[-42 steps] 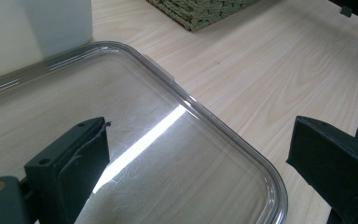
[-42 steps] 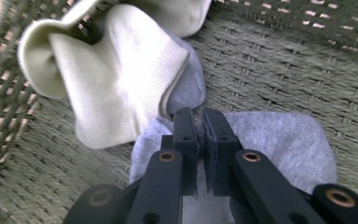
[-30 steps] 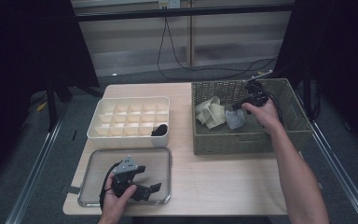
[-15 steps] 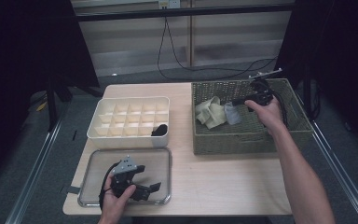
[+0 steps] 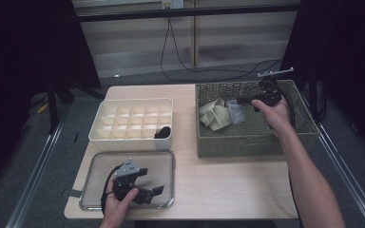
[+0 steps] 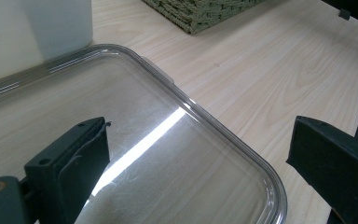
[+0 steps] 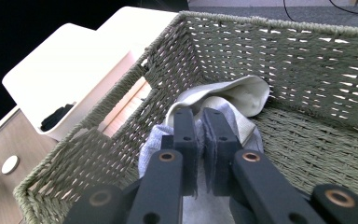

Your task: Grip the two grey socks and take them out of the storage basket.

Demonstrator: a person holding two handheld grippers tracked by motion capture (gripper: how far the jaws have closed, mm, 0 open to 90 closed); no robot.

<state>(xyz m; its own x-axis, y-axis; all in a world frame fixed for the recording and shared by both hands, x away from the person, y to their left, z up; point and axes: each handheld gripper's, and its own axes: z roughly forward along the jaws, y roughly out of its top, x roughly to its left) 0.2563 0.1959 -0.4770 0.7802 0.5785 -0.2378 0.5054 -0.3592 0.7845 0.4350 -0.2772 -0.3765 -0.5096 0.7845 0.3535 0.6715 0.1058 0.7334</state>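
In the woven green basket (image 5: 256,137) my right gripper (image 5: 240,100) is shut on a grey-blue cloth (image 5: 236,113). A crumpled beige cloth (image 5: 215,114) lies just left of it. In the right gripper view the jaws (image 7: 199,126) pinch the grey-blue cloth (image 7: 154,142), and a cream cloth (image 7: 249,93) sits behind it against the basket wall (image 7: 307,56). My left gripper (image 5: 154,192) rests open over a clear plastic lid (image 5: 164,159) at the table's front left. Nothing lies between its jaws (image 6: 200,154) above the lid (image 6: 177,121).
A white compartment box (image 5: 132,121) stands behind the lid, with a dark item (image 5: 163,132) in its front right cell. The same box (image 7: 74,70) lies beyond the basket's near corner. Bare wooden table (image 5: 228,185) lies between lid and basket.
The right hand has swung its gripper to point left and has taken hold of the grey-blue cloth, raising it slightly. The left gripper has stayed put.
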